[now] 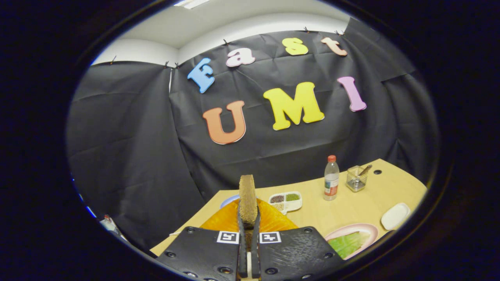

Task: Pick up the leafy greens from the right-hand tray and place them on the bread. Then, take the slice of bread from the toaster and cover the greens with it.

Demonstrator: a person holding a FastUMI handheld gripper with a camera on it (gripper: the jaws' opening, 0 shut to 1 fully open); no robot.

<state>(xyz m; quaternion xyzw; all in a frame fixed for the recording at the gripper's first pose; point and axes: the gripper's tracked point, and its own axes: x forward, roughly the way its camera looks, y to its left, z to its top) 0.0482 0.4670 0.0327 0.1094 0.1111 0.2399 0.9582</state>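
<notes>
Claw (249,234) clamps bread slice (247,201) (upright) | toaster (269,220) just beyond | table (351,212) rightward open

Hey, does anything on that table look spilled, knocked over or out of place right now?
Nothing stands out. The gripper is shut on a brown slice of bread, held upright on edge. The clear plastic bottle with a red cap stands upright, and the green leaf lies flat on the pink round plate.

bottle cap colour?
Red-orange, clearest in the gripper view: bottle beyond the tool holding bread.
</notes>
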